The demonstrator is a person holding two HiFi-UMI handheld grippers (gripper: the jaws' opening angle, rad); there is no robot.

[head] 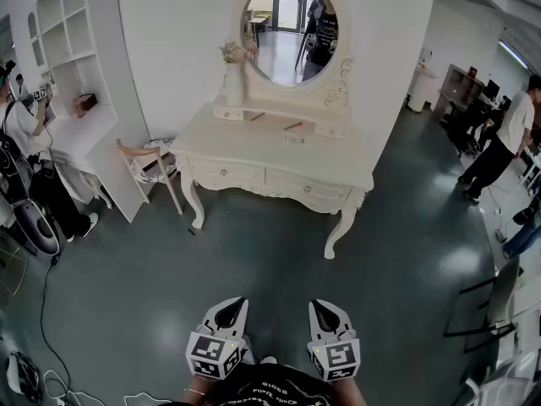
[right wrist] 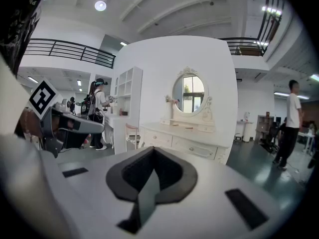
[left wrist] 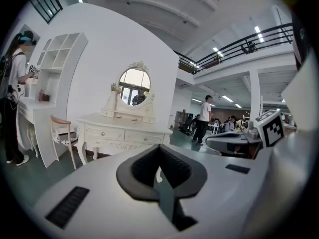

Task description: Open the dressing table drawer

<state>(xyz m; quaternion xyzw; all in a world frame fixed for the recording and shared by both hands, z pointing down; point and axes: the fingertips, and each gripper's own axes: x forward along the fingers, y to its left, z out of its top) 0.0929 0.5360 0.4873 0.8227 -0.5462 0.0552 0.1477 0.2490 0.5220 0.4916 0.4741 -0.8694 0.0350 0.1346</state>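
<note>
A cream dressing table (head: 279, 152) with an oval mirror (head: 292, 30) stands against the white wall, a few steps ahead of me across the dark floor. Two drawers sit side by side in its front, the left drawer (head: 224, 172) and the right drawer (head: 309, 188), both closed, each with a small knob. The left gripper view shows the table (left wrist: 124, 128) at middle left; the right gripper view shows it (right wrist: 184, 138) straight ahead. My left gripper (head: 231, 309) and right gripper (head: 325, 313) hang side by side at the bottom of the head view, far from the table, both shut and empty.
A wooden chair (head: 145, 166) stands at the table's left end, next to a white shelf unit with a desk (head: 76, 100). A person (head: 21, 142) stands by that desk. More people (head: 500, 146) are at the right. A vase of flowers (head: 234, 76) is on the tabletop. A cable (head: 42, 311) lies on the floor.
</note>
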